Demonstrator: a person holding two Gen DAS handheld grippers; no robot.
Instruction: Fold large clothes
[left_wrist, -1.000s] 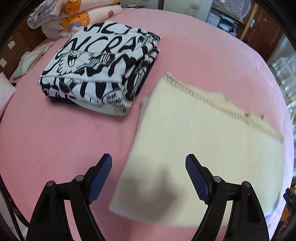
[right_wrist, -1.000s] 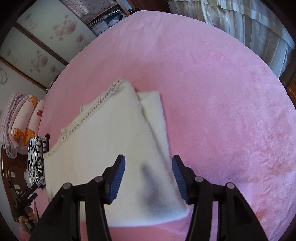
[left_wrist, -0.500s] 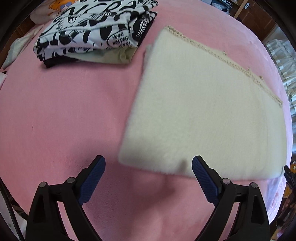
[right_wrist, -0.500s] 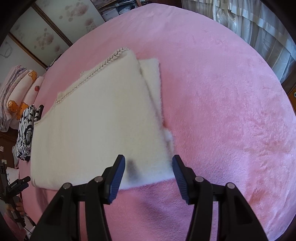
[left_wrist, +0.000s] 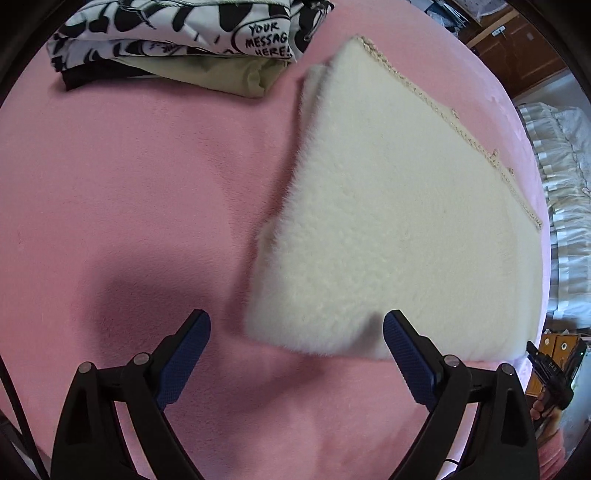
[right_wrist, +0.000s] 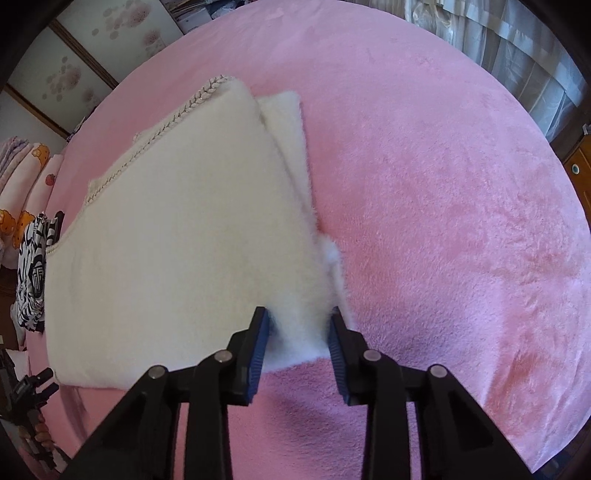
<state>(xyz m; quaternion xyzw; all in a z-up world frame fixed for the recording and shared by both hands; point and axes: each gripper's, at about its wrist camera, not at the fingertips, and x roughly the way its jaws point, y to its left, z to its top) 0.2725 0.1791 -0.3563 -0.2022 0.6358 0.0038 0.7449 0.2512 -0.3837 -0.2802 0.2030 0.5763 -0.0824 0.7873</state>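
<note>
A cream fleece garment (left_wrist: 388, 229) lies folded flat on the pink bed cover (left_wrist: 129, 184), with a braided trim along its far edge. In the left wrist view my left gripper (left_wrist: 297, 321) hangs wide open just over the garment's near left corner, which lies between the pads without being pinched. The right wrist view shows the same garment (right_wrist: 177, 251) from its other end. There my right gripper (right_wrist: 298, 314) is closing its jaws on the near right corner. The fleece bunches between both blue pads.
A stack of folded clothes with a black-and-white printed top (left_wrist: 177, 33) sits beyond the garment's left end. Rolled bedding with orange prints (right_wrist: 22, 192) lies further off. Curtains (right_wrist: 517, 40) hang past the bed's far right edge. A wide pink stretch (right_wrist: 443, 184) lies right of the garment.
Both grippers have come down to the garment's near edge. The left jaws spread wider around the left corner. The right jaws narrowed onto the right corner.
</note>
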